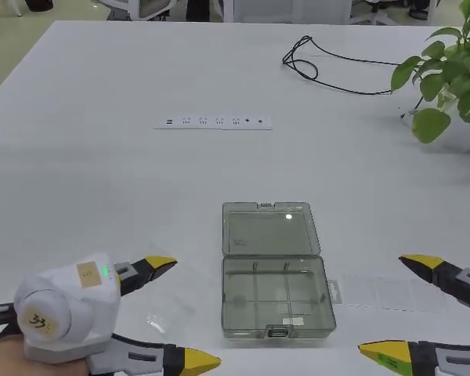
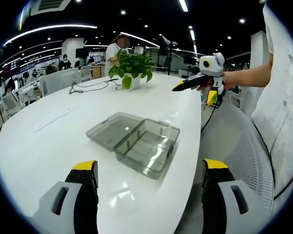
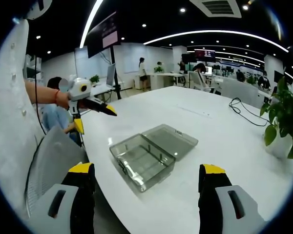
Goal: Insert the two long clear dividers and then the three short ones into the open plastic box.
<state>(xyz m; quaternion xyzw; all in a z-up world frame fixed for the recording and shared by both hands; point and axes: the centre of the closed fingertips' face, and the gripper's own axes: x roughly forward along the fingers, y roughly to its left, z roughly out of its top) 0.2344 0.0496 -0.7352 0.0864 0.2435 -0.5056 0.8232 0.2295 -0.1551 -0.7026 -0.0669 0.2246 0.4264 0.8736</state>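
While both grippers hang low over the near edge of the table (image 1: 102, 172), the box (image 1: 276, 294) sits between them, its lid (image 1: 270, 229) laid back flat.
Left gripper (image 1: 186, 312): jaws spread wide, nothing held, tips aimed right; box ahead of and centred between them.
Right gripper (image 1: 392, 305): jaws likewise apart and empty, tips aimed left.
Clear dividers (image 1: 374, 291): flat on the table, between the box and the right jaws.

Dividers (image 1: 380, 292) on table (image 1: 102, 157), right of box (image 1: 247, 329)
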